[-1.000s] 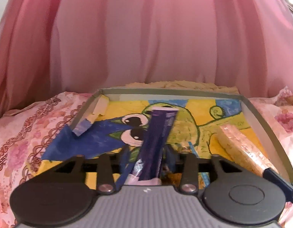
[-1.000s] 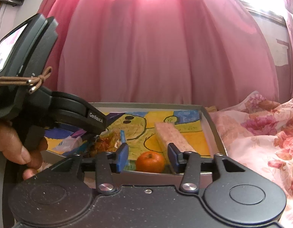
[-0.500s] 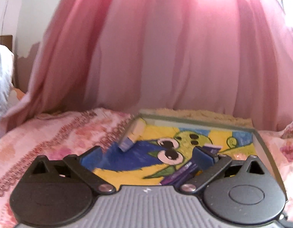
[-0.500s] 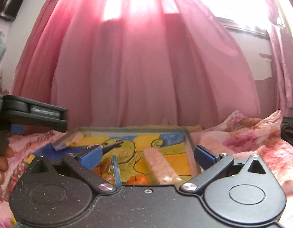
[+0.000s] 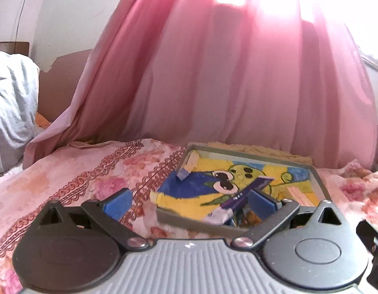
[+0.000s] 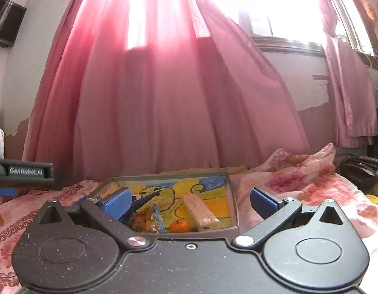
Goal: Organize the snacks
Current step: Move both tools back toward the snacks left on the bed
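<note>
A: What is the room like?

B: A pink curtain (image 6: 164,85) hangs before a bright window, and a flowered bedsheet (image 5: 73,183) covers the bed. On the sheet lies a tray (image 6: 234,210) with a painted cartoon on its floor.

A: Where are the snacks?

B: All in the tray, just ahead of the right gripper (image 6: 190,202): an orange (image 6: 179,226) nearest, a pale wafer pack (image 6: 200,210) to its right, a crinkly packet (image 6: 146,220) to its left. A purple wrapper (image 5: 242,196) lies ahead and to the right of the left gripper (image 5: 190,202).

A: And the grippers?

B: Both have the jaws spread wide, and nothing is between them.

A: Is the task nearly finished?

B: I think so. I see no snack on the sheet, so perhaps only tidying inside the tray is left.

A: Any writing?

B: "GenRobot.AI" on the left gripper's side, seen from the right camera. The print on the purple wrapper is too small to read.
</note>
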### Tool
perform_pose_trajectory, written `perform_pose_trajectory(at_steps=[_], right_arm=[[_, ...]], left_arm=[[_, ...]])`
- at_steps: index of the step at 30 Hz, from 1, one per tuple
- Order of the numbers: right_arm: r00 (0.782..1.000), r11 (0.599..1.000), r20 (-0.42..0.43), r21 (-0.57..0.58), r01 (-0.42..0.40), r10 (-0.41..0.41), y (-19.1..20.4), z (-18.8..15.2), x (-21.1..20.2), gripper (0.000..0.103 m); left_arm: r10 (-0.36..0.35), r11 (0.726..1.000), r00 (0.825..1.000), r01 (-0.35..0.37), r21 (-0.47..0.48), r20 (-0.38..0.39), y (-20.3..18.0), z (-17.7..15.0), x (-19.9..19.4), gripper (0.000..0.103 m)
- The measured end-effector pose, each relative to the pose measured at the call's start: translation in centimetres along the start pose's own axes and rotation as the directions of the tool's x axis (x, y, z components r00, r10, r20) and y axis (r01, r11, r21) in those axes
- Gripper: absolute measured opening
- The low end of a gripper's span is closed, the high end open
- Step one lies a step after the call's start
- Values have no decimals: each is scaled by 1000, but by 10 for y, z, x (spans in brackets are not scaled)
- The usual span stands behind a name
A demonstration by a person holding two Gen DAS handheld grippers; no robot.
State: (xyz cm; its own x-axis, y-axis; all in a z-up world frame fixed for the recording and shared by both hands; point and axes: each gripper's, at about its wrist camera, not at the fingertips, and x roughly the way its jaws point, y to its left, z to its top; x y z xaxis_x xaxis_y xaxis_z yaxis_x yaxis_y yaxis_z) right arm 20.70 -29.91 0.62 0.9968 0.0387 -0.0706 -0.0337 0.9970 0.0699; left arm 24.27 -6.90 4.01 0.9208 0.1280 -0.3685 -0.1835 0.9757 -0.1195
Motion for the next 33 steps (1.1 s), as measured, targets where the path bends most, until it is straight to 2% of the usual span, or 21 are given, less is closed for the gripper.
perform_pose_trajectory(at_steps=[10,17,22,24,33], right_arm=[[999,999,-40,-44,11,-13,11,-9,-56,102],[994,998,-105,-45,32,-37,19,-24,-92,102],[976,992,-196,68,106,-91,16,-39,-111,102],[967,990,-230,62,123,-106,19,-45,-116,102],[947,978,-273,72,197,-171,35,-52,-149,102]], left_arm=[[-33,999,999,34,34,-8,20,-31,-48,102],[-52,997,998,53,48,-28,31,-52,-75,102],[-65,994,996,70,80,-57,38,-73,-90,102],[-64,993,995,70,91,-72,40,-82,-95,102],[-62,994,988,74,80,-143,64,-109,-118,102]])
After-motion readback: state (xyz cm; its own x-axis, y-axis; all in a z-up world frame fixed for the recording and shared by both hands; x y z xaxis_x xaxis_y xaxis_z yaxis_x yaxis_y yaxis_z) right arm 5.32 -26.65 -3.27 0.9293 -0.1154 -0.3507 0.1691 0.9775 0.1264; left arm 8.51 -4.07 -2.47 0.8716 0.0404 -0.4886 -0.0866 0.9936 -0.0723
